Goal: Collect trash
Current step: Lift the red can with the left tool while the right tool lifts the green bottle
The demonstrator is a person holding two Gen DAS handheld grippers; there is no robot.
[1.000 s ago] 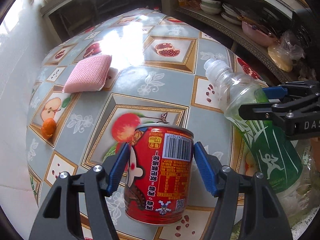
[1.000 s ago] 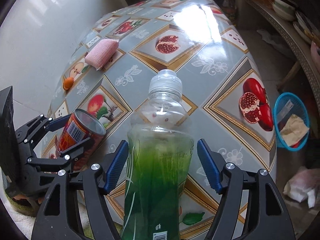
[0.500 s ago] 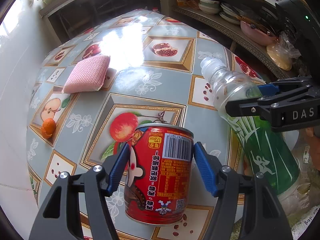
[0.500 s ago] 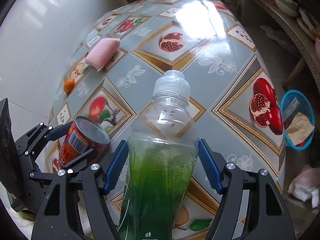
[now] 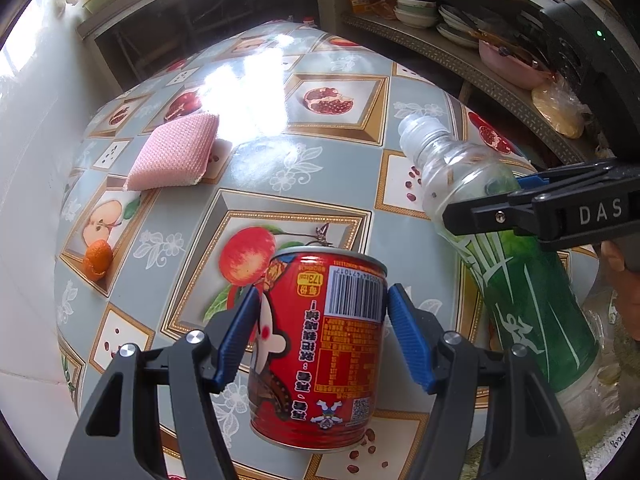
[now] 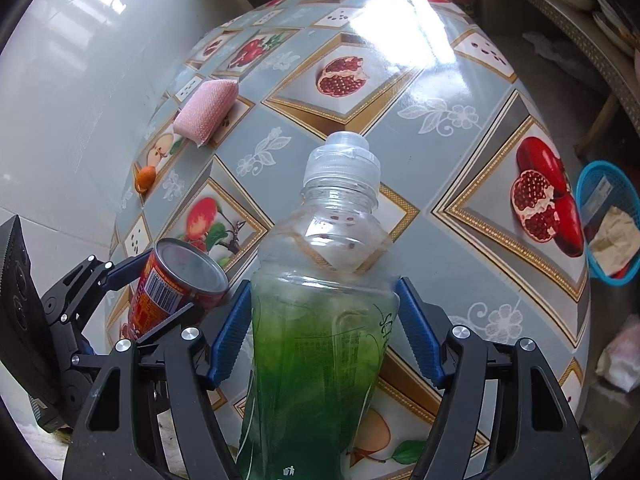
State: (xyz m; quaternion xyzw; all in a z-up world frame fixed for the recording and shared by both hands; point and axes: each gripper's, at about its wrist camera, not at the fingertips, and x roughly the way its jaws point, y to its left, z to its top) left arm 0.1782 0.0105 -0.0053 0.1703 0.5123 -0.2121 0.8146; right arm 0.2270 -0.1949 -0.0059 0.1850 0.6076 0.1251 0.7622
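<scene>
Left wrist view: the left gripper (image 5: 319, 334) clamps a red can (image 5: 320, 350), lifted over the near edge of the table (image 5: 280, 168). Most of the tabletop ahead lies open; a pink sponge (image 5: 174, 154) and an orange peel (image 5: 97, 258) sit towards its left edge. On the right, the right gripper (image 5: 532, 206) grips a plastic bottle (image 5: 500, 264) with a green label, tilted. Shelves with bowls (image 5: 416, 10) stand beyond the table's far right corner.

Right wrist view: the blue pads (image 6: 230, 334) squeeze the bottle's waist; no liquid is visible inside. Only here, beside the table's right edge, a blue basket (image 6: 608, 220) on the floor holds crumpled paper (image 6: 612, 236).
</scene>
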